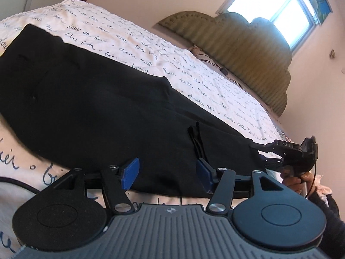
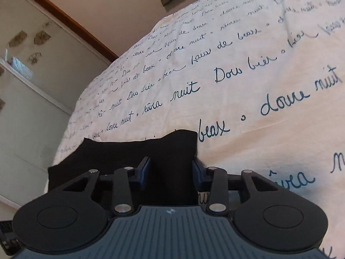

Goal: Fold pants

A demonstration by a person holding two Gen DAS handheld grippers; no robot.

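Observation:
Black pants (image 1: 86, 99) lie flat and lengthwise on the bed in the left wrist view. My left gripper (image 1: 167, 172) hovers at their near edge, open, with nothing clasped between its blue pads (image 1: 130, 173). A hand (image 1: 293, 179) holds my right gripper (image 1: 262, 154) at the pants' far right end. In the right wrist view that end of the pants (image 2: 120, 155) lies between the fingers of the right gripper (image 2: 170, 170). The jaws stand partly apart and the pads do not visibly pinch the cloth.
The white bed cover (image 1: 151, 49) with blue script stretches beyond the pants (image 2: 237, 64). A padded headboard (image 1: 248, 49) and a window (image 1: 280, 6) stand behind it. A dark cable (image 1: 215, 64) lies near the headboard. A pale wardrobe (image 2: 32, 86) stands left of the bed.

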